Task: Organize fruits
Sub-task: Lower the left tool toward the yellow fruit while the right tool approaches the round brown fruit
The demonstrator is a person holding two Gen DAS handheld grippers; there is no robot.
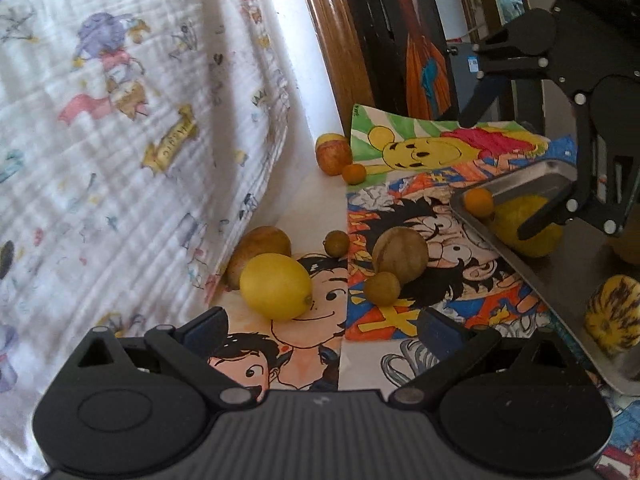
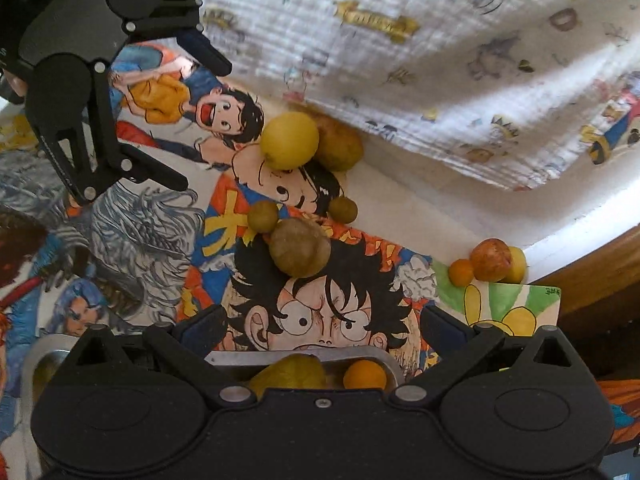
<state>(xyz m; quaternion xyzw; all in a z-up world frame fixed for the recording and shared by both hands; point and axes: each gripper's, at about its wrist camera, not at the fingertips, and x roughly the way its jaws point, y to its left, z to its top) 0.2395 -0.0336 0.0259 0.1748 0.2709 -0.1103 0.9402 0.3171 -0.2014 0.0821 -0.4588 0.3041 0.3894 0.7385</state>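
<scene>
sorting is partly done, judging by how the fruit lies: the shallow metal tray (image 1: 532,276) already holds a small orange citrus (image 1: 478,201), a big yellow fruit (image 1: 520,216) and a yellow fruit with dark stripes (image 1: 612,316), while most pieces are still loose on the cartoon-printed table covering (image 1: 384,204)

left to gather: a smooth yellow lemon (image 1: 276,286) touching a dull brownish fruit (image 1: 260,246) against the edge of the white printed cloth (image 1: 120,120), a large round tan fruit (image 1: 400,254) with a small olive-brown fruit (image 1: 382,288) touching it, another small olive fruit (image 1: 337,243) a little apart, and at the far edge a reddish apple (image 1: 333,156) beside a small orange fruit (image 1: 354,173)

the left gripper (image 1: 322,324) hangs wide and empty just short of the lemon, probably the next pick; the right gripper (image 2: 320,328) is also spread wide with nothing in it, poised over the tray's edge
</scene>
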